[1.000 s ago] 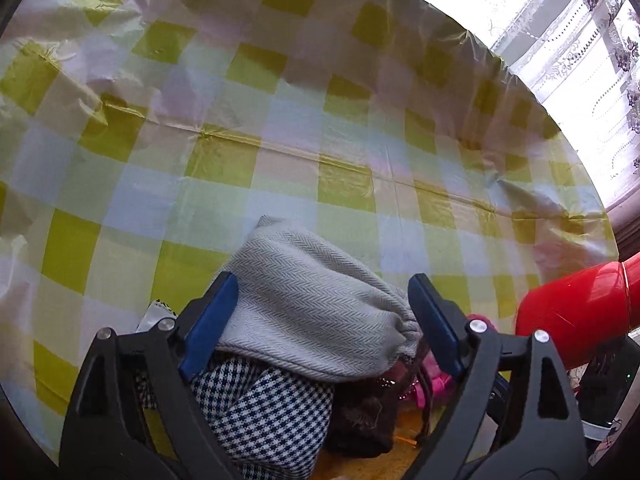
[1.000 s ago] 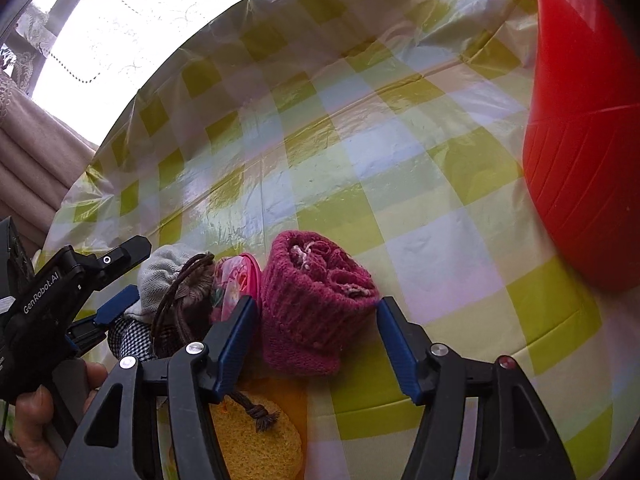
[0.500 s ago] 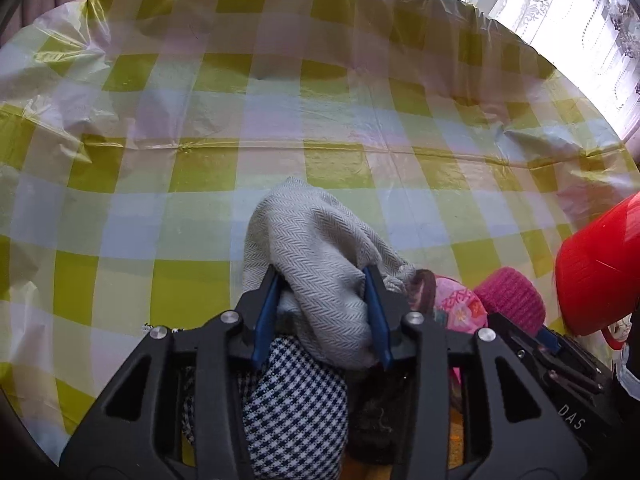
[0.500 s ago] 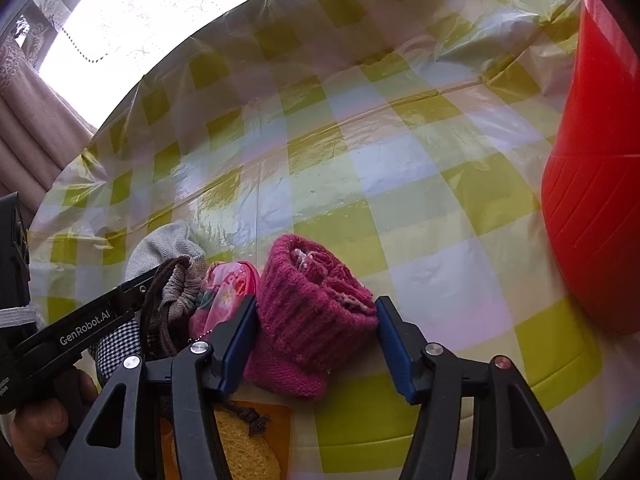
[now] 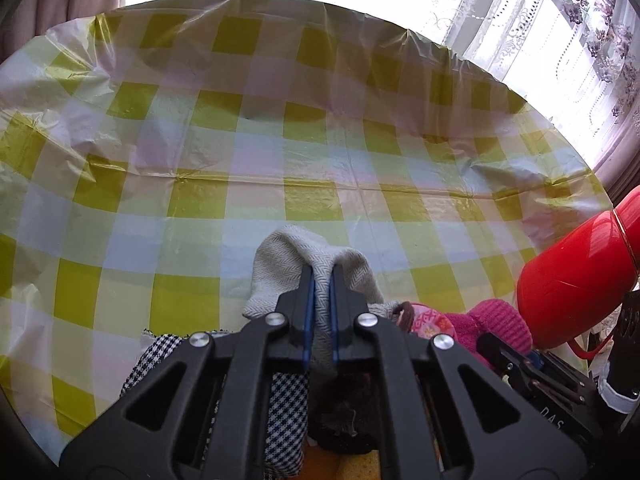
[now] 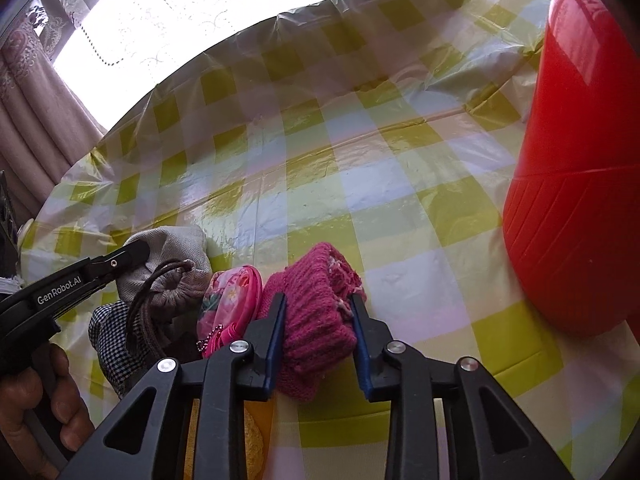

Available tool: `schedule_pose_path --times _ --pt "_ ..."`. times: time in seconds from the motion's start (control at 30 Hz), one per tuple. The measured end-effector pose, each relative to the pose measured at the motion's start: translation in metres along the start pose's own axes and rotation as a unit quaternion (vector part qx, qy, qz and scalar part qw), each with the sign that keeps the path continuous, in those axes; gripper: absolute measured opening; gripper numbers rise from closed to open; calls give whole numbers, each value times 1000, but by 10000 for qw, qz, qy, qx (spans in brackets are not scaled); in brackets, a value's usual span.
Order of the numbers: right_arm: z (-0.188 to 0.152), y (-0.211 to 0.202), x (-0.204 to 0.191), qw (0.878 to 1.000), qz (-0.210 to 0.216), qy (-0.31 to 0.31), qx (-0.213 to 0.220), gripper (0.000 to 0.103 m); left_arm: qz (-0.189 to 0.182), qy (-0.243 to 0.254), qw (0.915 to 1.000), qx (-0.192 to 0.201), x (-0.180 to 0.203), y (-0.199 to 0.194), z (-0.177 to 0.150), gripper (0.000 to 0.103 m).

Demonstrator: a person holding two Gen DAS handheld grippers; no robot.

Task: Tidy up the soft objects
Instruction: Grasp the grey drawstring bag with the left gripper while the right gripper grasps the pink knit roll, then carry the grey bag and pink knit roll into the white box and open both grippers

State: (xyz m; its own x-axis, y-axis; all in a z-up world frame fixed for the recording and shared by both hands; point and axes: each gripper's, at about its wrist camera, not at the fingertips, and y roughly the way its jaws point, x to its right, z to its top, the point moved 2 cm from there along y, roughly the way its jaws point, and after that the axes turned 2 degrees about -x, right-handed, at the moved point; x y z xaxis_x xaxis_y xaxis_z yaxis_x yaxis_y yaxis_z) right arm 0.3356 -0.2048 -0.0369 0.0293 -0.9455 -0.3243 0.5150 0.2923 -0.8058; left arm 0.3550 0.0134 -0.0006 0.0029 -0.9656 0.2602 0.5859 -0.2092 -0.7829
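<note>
On the checked worktop point(image 6: 400, 184), the right wrist view alone showed the red container point(image 6: 576, 184) upright. There the right gripper point(image 6: 318, 332) was closing, clamped on the pink knit point(image 6: 316, 320). The left gripper point(image 5: 320, 308) pinched the grey pouch point(image 5: 280, 264); its drawstring point(image 6: 160, 280) showed only from the right.

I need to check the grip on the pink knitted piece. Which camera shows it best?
The right wrist view: the pink knitted piece sits centred between the right gripper pads, which are closing and pressing its sides. The left wrist view shows only a part of it at the right, behind that gripper.
</note>
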Motion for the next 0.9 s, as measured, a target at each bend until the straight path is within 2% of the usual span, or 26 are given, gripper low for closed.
schedule_pose_path --times 0.23,0.47,0.7,0.9 --pt "-5 -39 0 9994 -51 -155 300 31 -143 -102 9992 350 4 -36 -1 8" --pt "-21 -75 -3 9986 48 -343 393 31 -330 -34 9980 529 24 -72 -22 8" --pt "-41 -110 19 9989 -9 -322 354 31 -679 154 9965 452 58 -97 -62 8" --pt "-62 -146 61 9991 -214 -100 353 31 -1051 485 9929 265 104 -108 -94 8"
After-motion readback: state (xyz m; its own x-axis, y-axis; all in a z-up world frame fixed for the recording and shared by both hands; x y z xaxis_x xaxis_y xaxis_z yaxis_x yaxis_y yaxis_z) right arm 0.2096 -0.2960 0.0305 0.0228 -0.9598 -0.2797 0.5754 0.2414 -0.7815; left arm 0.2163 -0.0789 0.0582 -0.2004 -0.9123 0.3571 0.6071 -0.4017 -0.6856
